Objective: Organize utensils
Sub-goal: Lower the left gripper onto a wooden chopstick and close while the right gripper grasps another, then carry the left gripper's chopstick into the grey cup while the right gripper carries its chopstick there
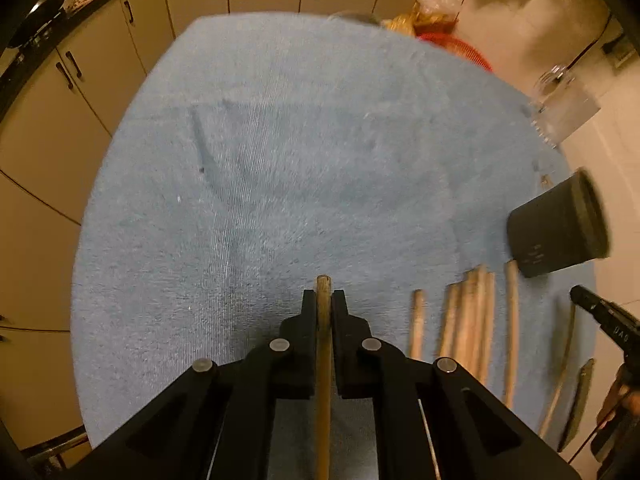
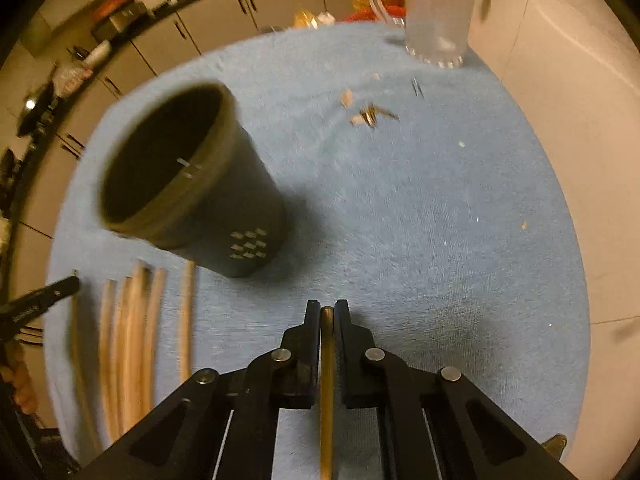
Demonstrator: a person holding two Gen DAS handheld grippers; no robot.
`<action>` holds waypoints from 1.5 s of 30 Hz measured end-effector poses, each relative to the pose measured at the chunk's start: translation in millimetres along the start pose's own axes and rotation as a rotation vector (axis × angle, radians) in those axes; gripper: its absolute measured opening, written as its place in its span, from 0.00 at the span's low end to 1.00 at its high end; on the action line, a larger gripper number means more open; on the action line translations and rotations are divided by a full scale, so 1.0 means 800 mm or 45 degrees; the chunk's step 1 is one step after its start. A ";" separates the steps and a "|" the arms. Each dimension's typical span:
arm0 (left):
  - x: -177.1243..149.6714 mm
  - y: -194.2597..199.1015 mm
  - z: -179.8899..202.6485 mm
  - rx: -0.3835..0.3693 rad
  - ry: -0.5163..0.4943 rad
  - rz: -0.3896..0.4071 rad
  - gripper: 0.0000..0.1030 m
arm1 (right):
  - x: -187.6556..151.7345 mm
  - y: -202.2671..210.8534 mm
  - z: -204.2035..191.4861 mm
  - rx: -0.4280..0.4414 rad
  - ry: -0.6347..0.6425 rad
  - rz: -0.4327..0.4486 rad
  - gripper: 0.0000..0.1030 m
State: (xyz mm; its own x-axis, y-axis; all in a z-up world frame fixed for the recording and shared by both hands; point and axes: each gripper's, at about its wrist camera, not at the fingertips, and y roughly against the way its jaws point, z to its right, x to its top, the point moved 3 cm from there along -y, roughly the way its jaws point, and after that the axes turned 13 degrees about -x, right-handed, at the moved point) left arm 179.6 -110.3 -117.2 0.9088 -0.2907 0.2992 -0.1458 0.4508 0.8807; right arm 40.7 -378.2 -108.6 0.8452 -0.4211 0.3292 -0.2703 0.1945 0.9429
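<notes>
My left gripper (image 1: 323, 294) is shut on a wooden-handled utensil (image 1: 323, 364) that runs back between its fingers, above the blue towel (image 1: 280, 168). My right gripper (image 2: 327, 305) is shut on another thin wooden-handled utensil (image 2: 327, 384). A dark utensil holder (image 2: 192, 184) with small slots near its base stands on the towel, left of and beyond the right gripper; it also shows at the right in the left wrist view (image 1: 560, 226). Several wooden handles (image 1: 472, 320) lie side by side on the towel, at the lower left in the right wrist view (image 2: 136, 340).
A frosted glass mug (image 2: 436, 8) stands at the towel's far right edge, with small scraps (image 2: 368, 114) lying near it. Beige cabinets (image 1: 60, 120) run along the left and back. A red basket (image 1: 460, 46) and plastic bags sit beyond the towel.
</notes>
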 end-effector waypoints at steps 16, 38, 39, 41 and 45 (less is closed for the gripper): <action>0.004 0.150 0.084 -0.184 -0.143 0.295 0.07 | -0.012 0.160 0.004 0.175 -0.020 0.340 0.07; 0.022 0.212 0.169 -0.250 -0.342 0.442 0.07 | -0.007 0.278 0.018 0.205 0.007 0.592 0.07; 0.024 0.215 0.172 -0.252 -0.345 0.448 0.07 | -0.004 0.283 0.018 0.205 0.007 0.603 0.07; 0.028 0.219 0.178 -0.260 -0.351 0.461 0.07 | 0.001 0.293 0.019 0.205 0.012 0.627 0.07; 0.041 0.234 0.196 -0.279 -0.374 0.509 0.07 | 0.012 0.316 0.020 0.205 0.018 0.680 0.07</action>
State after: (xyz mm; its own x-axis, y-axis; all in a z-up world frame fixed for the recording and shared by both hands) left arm 121.1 -168.2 115.1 0.6471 -0.2697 0.7131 -0.3445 0.7310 0.5890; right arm -27.0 -347.1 133.6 0.5769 -0.2890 0.7640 -0.7291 0.2395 0.6411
